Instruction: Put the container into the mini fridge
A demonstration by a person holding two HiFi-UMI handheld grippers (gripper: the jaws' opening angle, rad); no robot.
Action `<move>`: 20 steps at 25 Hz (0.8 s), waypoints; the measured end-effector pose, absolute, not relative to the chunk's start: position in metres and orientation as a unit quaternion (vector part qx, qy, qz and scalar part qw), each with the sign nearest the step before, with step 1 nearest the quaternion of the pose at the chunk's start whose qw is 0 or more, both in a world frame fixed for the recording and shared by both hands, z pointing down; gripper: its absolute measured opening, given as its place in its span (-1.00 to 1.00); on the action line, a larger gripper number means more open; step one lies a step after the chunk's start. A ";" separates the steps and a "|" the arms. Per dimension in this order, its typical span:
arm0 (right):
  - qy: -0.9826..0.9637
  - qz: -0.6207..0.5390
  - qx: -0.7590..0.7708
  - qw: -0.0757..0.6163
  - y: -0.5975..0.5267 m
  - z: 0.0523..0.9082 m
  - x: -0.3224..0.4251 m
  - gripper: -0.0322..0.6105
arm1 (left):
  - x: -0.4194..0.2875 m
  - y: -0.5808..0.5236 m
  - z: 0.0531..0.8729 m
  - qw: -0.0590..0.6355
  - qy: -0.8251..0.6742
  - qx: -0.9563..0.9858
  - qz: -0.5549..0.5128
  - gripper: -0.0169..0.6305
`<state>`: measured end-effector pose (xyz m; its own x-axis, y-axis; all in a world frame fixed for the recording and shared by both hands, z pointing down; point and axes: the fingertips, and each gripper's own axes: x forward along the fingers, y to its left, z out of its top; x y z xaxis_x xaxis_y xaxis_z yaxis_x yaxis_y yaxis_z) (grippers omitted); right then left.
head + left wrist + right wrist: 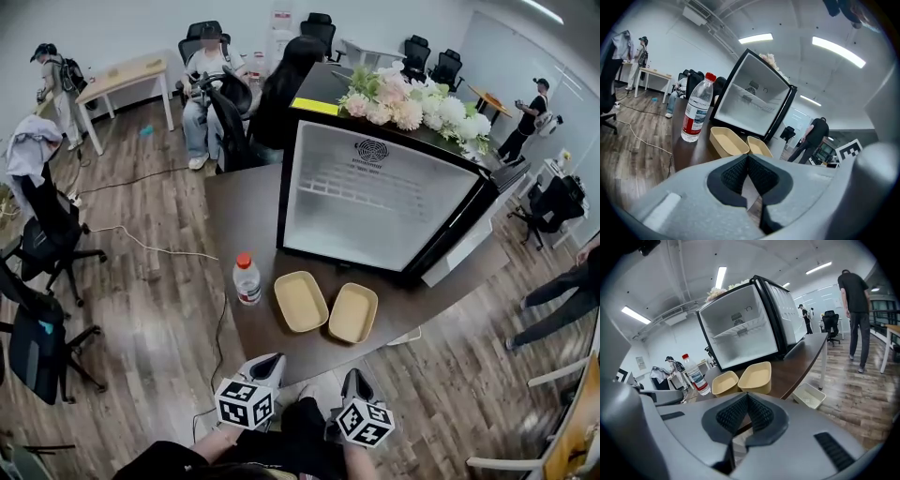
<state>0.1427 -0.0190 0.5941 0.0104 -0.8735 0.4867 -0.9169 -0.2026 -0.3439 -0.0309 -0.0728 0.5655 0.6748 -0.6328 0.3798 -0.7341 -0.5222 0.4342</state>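
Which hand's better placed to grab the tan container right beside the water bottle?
Left, probably. The left gripper sits on that container's side, below it in the head view, while the right gripper lines up with the other container. Both grippers' fingers are shut, so either must open first.

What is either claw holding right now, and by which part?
Nothing. The left claw and right claw are both shut and empty; the two tan containers lie untouched on the table.

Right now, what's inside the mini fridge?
The mini fridge stands open; inside only a bare wire shelf shows, nothing stored. Glare washes out its lower corners, so those are uncertain.
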 end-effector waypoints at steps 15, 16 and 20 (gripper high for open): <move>-0.655 0.344 0.668 0.082 -0.096 0.611 0.219 -0.88 | 0.002 -0.135 0.597 0.294 -0.506 0.802 0.115 -0.92; -0.658 0.342 0.666 0.084 -0.101 0.611 0.223 -0.88 | 0.002 -0.138 0.598 0.291 -0.513 0.799 0.115 -0.92; -0.659 0.344 0.663 0.085 -0.114 0.613 0.235 -0.86 | 0.000 -0.146 0.599 0.291 -0.540 0.782 0.112 -0.92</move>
